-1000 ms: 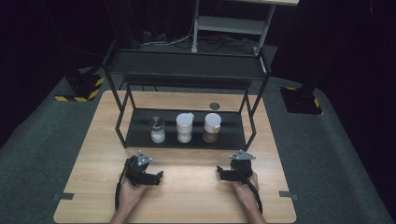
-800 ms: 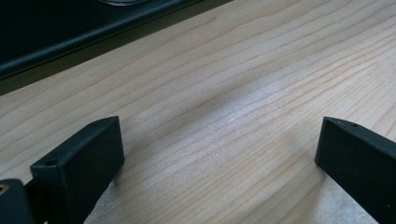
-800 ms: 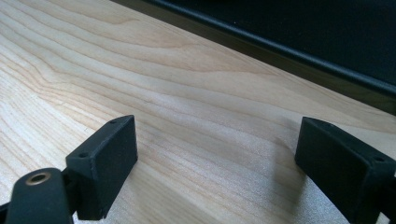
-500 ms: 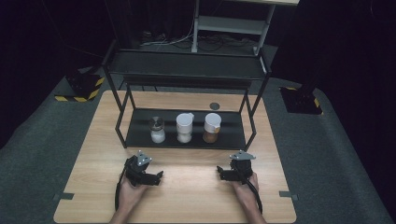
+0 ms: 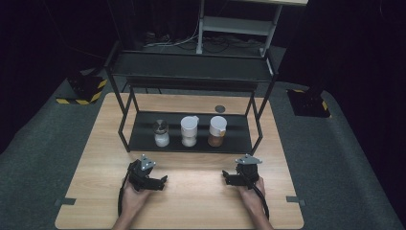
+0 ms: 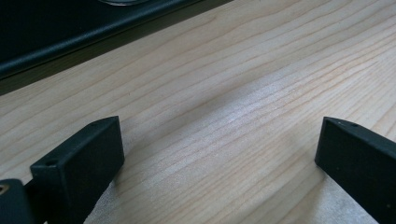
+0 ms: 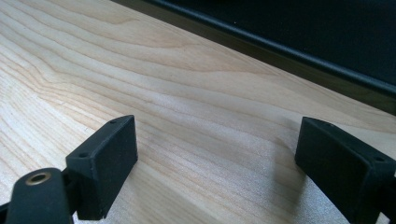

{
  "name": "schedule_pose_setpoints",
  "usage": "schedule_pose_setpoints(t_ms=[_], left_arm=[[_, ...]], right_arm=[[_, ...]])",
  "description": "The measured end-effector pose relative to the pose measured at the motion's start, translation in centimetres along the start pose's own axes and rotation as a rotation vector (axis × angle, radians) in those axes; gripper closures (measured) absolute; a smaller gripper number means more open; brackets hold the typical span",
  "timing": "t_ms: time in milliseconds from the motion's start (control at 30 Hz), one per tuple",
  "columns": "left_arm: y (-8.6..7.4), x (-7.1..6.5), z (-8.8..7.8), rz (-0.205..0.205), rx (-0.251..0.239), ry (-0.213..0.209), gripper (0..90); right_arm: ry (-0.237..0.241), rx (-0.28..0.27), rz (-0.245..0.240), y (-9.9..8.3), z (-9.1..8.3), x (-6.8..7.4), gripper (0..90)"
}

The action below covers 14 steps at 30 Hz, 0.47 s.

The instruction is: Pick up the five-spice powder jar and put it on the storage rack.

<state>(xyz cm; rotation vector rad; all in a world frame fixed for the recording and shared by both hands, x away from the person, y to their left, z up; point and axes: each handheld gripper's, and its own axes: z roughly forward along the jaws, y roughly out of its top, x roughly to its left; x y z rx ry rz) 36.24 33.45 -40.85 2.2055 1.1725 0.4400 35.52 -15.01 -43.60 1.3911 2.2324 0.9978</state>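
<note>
A: Left gripper [image 5: 162,180], right gripper [image 5: 226,179]: both released, empty, resting on near bench [image 5: 201,201].
B: Three jars [image 5: 189,131] on far rack's [image 5: 143,143] lower shelf. Approach level, jaws straddling one jar.

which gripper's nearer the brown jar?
Right. The right gripper sits on the table just in front of the brown jar, slightly right of it; the left gripper is farther off to its left.

table [image 5: 95,158]: wood | rack [image 5: 239,143] on it | small dark disc [image 5: 219,109] behind
</note>
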Motion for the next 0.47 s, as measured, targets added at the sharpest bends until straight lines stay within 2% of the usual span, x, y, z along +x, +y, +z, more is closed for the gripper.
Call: schedule_pose_setpoints(t_ms=[467], left_arm=[[-0.02, -0.01, 0.00, 0.000, -0.001, 0.001, 1.2]], right_arm=[[-0.001, 0.000, 0.000, 0.00, 0.00, 0.02, 12.7]])
